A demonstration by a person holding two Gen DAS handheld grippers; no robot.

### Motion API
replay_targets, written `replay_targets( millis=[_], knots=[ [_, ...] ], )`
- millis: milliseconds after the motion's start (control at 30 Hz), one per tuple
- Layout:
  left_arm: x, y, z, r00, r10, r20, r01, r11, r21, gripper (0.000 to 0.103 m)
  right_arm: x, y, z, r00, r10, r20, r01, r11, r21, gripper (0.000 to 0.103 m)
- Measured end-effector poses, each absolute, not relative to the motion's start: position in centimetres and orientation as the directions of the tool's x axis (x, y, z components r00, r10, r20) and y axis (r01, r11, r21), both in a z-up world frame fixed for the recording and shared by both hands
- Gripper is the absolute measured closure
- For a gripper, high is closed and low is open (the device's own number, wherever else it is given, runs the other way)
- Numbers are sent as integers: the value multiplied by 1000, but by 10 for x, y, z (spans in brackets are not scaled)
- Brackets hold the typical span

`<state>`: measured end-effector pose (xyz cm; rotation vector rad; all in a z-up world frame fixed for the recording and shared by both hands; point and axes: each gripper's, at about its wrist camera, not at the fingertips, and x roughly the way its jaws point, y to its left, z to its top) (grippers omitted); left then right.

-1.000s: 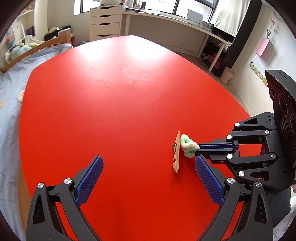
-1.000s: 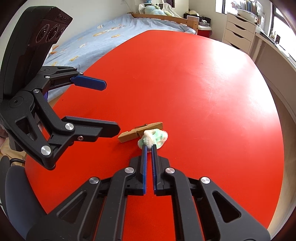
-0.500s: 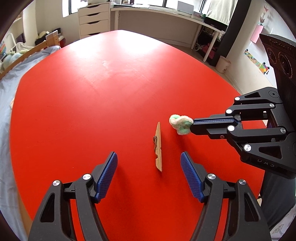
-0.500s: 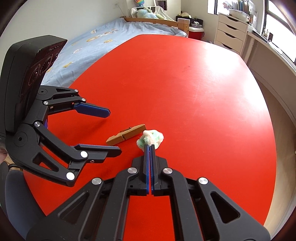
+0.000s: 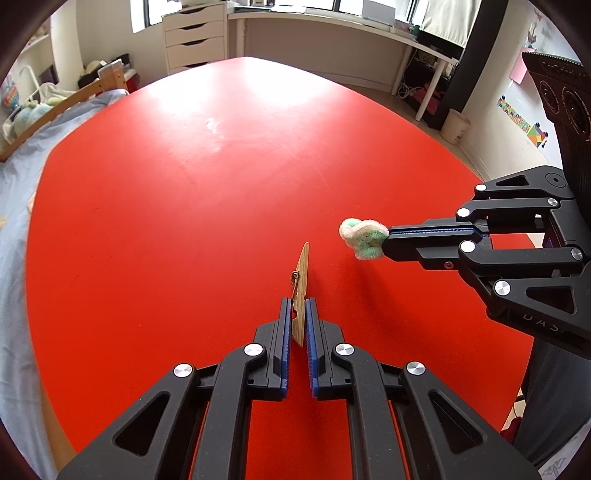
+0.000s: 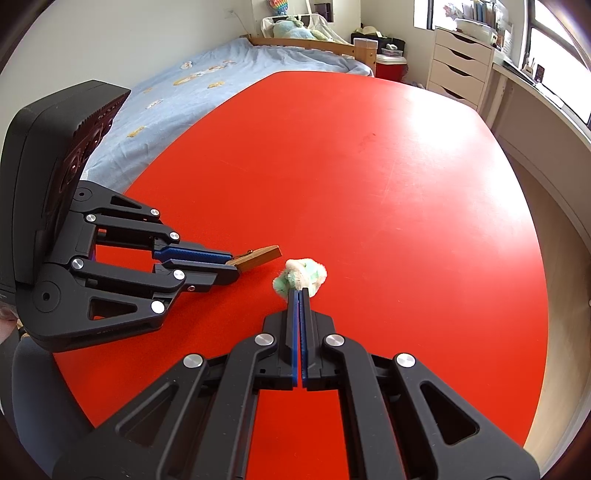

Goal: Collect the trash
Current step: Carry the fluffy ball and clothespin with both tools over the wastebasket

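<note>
My left gripper (image 5: 297,303) is shut on a wooden clothespin (image 5: 300,284), which sticks out forward from between the blue pads, low over the red table (image 5: 184,184). In the right wrist view the left gripper (image 6: 232,266) holds the clothespin (image 6: 258,256) at the left. My right gripper (image 6: 299,293) is shut on a fluffy white and green wad (image 6: 301,277) and holds it just above the table. In the left wrist view the right gripper (image 5: 388,240) with the wad (image 5: 362,238) is right of the clothespin.
A bed with a blue sheet (image 6: 207,81) runs along the table's left side. A white drawer unit (image 5: 195,40) and a long desk (image 5: 332,29) stand beyond the far end. A small bin (image 5: 456,125) sits on the floor at the right.
My left gripper has closed from wide open onto the clothespin. My right gripper, still shut on the wad, has lifted it up and away from the clothespin.
</note>
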<state>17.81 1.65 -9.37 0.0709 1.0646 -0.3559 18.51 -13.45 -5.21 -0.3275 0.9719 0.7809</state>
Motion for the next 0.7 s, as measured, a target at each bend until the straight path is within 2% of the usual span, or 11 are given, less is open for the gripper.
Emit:
replay_targets(
  millis=[700],
  knots=[
    [90, 3, -16, 561, -190, -806, 189, 977, -98, 95, 116, -177, 24, 349, 523, -778, -771, 632, 79, 103]
  ],
)
